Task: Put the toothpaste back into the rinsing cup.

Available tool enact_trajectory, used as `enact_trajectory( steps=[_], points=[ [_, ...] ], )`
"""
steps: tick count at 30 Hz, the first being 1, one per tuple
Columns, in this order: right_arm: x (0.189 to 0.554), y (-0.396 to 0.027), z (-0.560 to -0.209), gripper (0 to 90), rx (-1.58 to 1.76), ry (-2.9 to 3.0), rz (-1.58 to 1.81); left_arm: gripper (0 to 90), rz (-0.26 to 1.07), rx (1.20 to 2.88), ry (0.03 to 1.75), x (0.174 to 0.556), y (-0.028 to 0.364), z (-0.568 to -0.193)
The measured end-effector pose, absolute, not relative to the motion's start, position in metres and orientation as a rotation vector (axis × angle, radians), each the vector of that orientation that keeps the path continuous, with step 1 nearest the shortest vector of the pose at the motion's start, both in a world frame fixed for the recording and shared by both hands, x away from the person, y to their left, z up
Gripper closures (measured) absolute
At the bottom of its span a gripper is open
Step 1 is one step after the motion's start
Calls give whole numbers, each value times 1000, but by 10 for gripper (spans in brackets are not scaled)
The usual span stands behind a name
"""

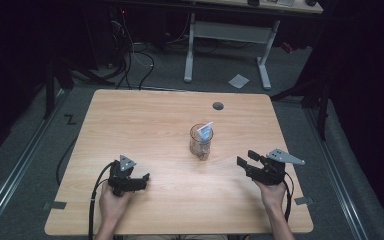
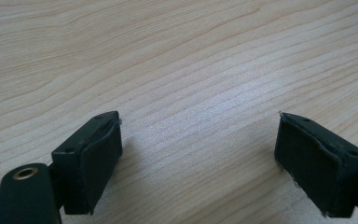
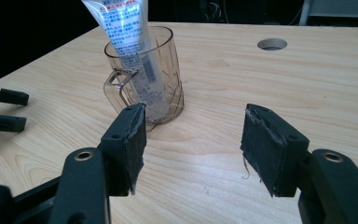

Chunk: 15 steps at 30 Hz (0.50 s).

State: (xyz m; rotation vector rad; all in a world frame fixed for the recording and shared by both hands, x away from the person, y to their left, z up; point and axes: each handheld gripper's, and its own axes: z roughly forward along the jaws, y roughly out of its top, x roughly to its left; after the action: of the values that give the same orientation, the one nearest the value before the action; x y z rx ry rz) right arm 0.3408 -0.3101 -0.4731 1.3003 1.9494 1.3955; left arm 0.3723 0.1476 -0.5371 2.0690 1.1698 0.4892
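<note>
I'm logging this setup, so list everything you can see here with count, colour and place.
table: one, light wood, centre of the high view
cable hole: one, grey, far side of the table
mug: one, clear with a handle, middle of the table
tube: one, white and blue, standing tilted in the mug
desk: one, white legs, behind the table
paper: one, white, on the floor
left gripper: one, black, open, low over bare table
right gripper: one, black, open, facing the mug

a dim room: grey carpet floor (image 1: pixel 220 70), a white-legged desk (image 1: pixel 230 32) at the back, cables (image 1: pixel 135 55) trailing, a paper scrap (image 1: pixel 238 80) lying near it.
</note>
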Motion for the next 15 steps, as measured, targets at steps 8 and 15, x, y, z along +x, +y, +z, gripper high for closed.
enact_trajectory(
  steps=[8, 15],
  points=[
    [338, -311, -481, 389, 1319, 1964, 1369, 152, 489, 2071, 1169, 372, 148, -537],
    [338, -310, -491, 382, 1339, 1977, 1336, 152, 489, 2071, 1169, 372, 148, -537]
  ],
)
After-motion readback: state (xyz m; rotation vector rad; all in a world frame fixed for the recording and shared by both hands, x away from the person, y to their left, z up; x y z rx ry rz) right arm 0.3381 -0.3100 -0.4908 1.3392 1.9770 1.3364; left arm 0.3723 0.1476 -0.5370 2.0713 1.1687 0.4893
